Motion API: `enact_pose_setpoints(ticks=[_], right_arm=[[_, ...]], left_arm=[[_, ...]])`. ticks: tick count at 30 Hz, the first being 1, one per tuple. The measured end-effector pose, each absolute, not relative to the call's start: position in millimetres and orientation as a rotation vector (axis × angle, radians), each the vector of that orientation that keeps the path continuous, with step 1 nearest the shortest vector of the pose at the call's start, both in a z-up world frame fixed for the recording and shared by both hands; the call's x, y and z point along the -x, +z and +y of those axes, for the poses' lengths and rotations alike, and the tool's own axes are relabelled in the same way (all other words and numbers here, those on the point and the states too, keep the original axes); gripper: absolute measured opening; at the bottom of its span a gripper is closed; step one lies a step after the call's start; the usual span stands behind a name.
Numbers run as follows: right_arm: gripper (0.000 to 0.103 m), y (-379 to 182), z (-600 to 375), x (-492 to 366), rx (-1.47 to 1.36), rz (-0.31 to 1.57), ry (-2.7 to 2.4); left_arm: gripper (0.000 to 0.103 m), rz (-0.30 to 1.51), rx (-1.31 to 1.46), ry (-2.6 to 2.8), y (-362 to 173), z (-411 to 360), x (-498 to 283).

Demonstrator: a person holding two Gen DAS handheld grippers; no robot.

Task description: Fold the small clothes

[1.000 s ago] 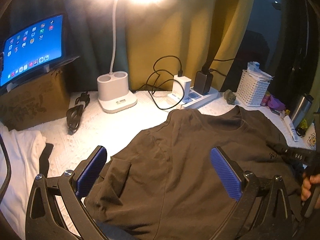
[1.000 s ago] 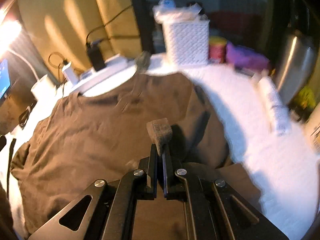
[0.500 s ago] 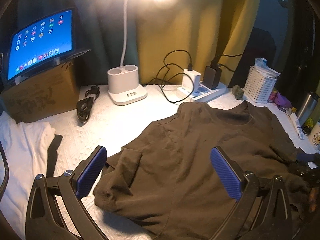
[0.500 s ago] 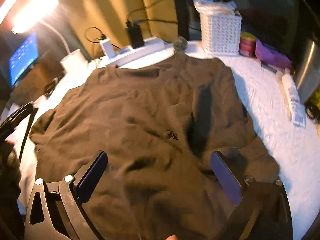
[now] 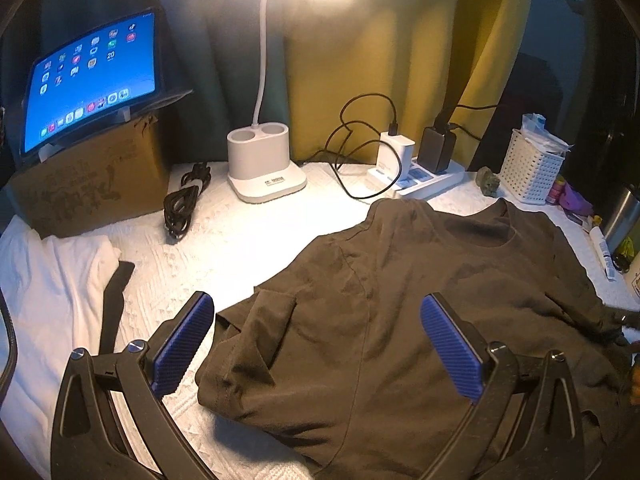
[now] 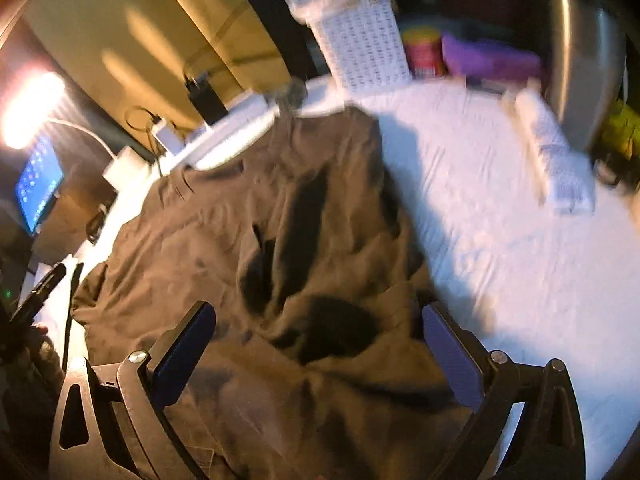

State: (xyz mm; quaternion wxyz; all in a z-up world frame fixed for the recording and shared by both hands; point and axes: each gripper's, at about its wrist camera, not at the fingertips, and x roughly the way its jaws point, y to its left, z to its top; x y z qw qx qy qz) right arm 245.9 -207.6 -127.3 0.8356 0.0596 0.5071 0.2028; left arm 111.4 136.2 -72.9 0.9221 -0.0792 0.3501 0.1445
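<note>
A brown shirt (image 5: 432, 300) lay spread on a white-covered table (image 5: 248, 236), its collar toward the lamp base (image 5: 264, 168) and power strip (image 5: 416, 176), as a folding job stood at an early stage. The left gripper (image 5: 316, 344) hung above the shirt's near sleeve with its blue pads (image 5: 182, 344) spread wide and nothing between them; the sleeve was creased back on itself just in front of it. The right gripper (image 6: 320, 356), seen in a blurred wrist view, was likewise released, its fingers parted over rumpled cloth on the shirt's other side, which was bunched into ridges rather than lying flat.

Away from the shirt, on the lamp's far side, a tablet (image 5: 92, 80) glowed on a cardboard box (image 5: 88, 184), with white cloth (image 5: 52, 280) lying in front of the box. Beyond the collar stood a white basket (image 5: 530, 172), with a steel bottle (image 5: 622, 216) near it.

No fold appeared finished. The step in hand looked like a regrasp: both tools free, the garment still to be smoothed. The next move would probably call for each gripper to close on an edge of the shirt, likely the sleeve under the left one and the bunched side under the right, pinching only one layer so the cloth could be pulled flat before folding inward.
</note>
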Motion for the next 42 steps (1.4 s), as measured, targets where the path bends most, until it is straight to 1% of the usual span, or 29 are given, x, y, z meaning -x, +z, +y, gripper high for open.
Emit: enact_pose_setpoints(ticks=[7, 10, 13, 14, 15, 17, 18, 21, 23, 26, 28, 31, 35, 42], right_arm=[[0.103, -125.7, -178.2, -205.7, -0.041, 1.117, 0.523], [0.103, -111.2, -186.7, -202.0, 0.0, 1.063, 0.481], [0.103, -100.7, -205.0, -219.6, 0.006, 1.007, 0.396], [0.102, -100.1, -211.8, -228.8, 0.008, 0.994, 0.355], [0.098, -100.8, -215.5, -235.0, 0.02, 0.987, 0.323], [0.059, -107.0, -222.4, -247.5, 0.056, 1.006, 0.28], [0.052, -110.0, -225.3, -250.9, 0.064, 1.021, 0.273], [0.04, -120.7, -226.9, -255.9, 0.112, 1.056, 0.279], [0.022, -125.4, -222.4, -254.6, 0.145, 1.07, 0.291], [0.013, -126.3, -215.3, -247.3, 0.195, 1.056, 0.309], [0.011, -122.5, -212.1, -239.5, 0.204, 1.042, 0.332], [0.011, -112.6, -204.2, -223.5, 0.215, 1.018, 0.362], [0.011, -108.6, -185.8, -200.9, 0.317, 0.976, 0.366], [0.009, -106.1, -185.4, -186.8, 0.302, 0.971, 0.366]], left_arm=[[0.102, 0.734, 0.172, 0.307, -80.4, 146.5, -98.9], [0.102, 0.734, 0.172, 0.315, -81.6, 153.6, -95.3], [0.102, 0.725, 0.168, 0.32, -80.1, 157.9, -94.3], [0.102, 0.722, 0.168, 0.324, -79.7, 159.1, -94.6], [0.102, 0.719, 0.169, 0.328, -79.4, 160.3, -94.8], [0.102, 0.713, 0.175, 0.334, -79.1, 162.6, -95.6], [0.102, 0.713, 0.177, 0.337, -79.5, 163.2, -96.2], [0.102, 0.719, 0.176, 0.341, -82.7, 164.2, -99.2], [0.102, 0.728, 0.175, 0.338, -84.7, 164.4, -101.2], [0.102, 0.736, 0.166, 0.326, -86.0, 163.7, -101.6], [0.102, 0.747, 0.166, 0.315, -87.3, 164.3, -100.8], [0.102, 0.748, 0.16, 0.309, -88.4, 164.7, -95.5], [0.102, 0.748, 0.163, 0.298, -90.0, 164.8, -90.6], [0.102, 0.725, 0.142, 0.28, -84.8, 163.7, -81.4]])
